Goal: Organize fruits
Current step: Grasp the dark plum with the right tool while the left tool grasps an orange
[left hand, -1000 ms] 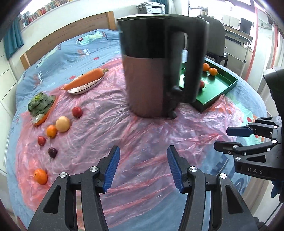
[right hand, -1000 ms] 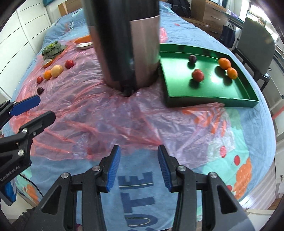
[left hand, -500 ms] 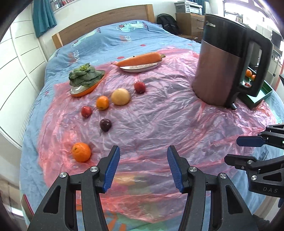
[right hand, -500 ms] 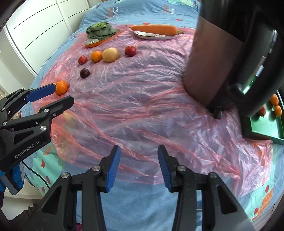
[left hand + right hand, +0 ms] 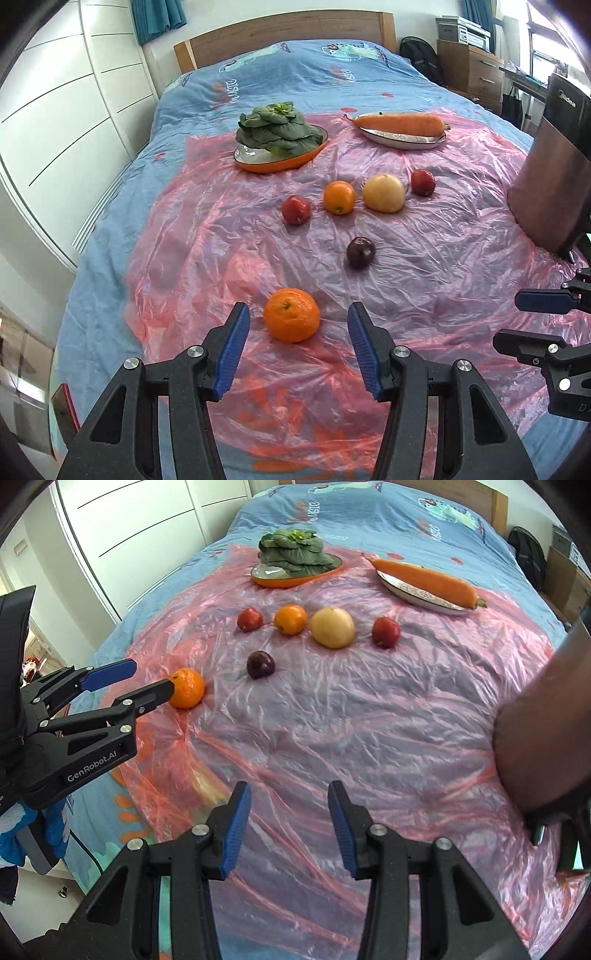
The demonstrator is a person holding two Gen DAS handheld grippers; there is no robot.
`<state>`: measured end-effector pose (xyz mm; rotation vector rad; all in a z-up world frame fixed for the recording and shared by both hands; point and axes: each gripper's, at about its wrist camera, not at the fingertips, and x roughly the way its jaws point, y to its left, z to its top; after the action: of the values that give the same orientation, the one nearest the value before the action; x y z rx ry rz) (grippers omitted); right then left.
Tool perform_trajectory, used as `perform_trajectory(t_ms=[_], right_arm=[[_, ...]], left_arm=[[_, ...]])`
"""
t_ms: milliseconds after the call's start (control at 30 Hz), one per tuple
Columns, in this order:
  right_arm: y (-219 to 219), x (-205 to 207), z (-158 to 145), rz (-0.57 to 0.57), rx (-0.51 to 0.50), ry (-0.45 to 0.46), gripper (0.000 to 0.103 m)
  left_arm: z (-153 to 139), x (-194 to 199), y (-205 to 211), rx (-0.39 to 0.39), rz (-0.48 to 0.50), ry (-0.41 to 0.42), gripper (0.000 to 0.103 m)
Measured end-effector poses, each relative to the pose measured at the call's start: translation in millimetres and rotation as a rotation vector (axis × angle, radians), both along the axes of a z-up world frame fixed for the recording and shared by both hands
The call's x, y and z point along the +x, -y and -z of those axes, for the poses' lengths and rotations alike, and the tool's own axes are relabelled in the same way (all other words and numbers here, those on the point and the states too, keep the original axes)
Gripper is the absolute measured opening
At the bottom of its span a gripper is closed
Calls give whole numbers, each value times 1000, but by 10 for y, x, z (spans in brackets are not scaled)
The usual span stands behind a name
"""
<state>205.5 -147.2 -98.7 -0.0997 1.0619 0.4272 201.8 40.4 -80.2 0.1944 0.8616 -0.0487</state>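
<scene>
Loose fruits lie on a pink plastic sheet on the bed. An orange lies just ahead of my open left gripper, between its fingertips' line but untouched; it also shows in the right wrist view. Farther off lie a dark plum, a red fruit, a second orange, a yellow fruit and another red fruit. My right gripper is open and empty over bare plastic. The green tray is out of view.
A plate of leafy greens and a plate with a carrot stand at the back. A tall kettle stands at the right. White wardrobe doors run along the left of the bed.
Both grippers have swung left, away from the kettle and green tray, toward the loose fruits. My left gripper has come close to the near orange. Both stayed open.
</scene>
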Motion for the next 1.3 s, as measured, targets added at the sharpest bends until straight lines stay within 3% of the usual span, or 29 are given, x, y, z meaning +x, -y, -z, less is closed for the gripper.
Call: perform_trajectory(t_ms=[333, 833, 1300], right_arm=[[-350, 441, 91, -47, 33, 41, 71], [-620, 1040, 297, -64, 73, 47, 71], [-727, 1214, 514, -59, 93, 22, 71]], left_arm=[[243, 240, -252, -46, -46, -37, 49], [441, 336, -166, -52, -17, -63, 49], [592, 387, -154, -64, -16, -94, 46]])
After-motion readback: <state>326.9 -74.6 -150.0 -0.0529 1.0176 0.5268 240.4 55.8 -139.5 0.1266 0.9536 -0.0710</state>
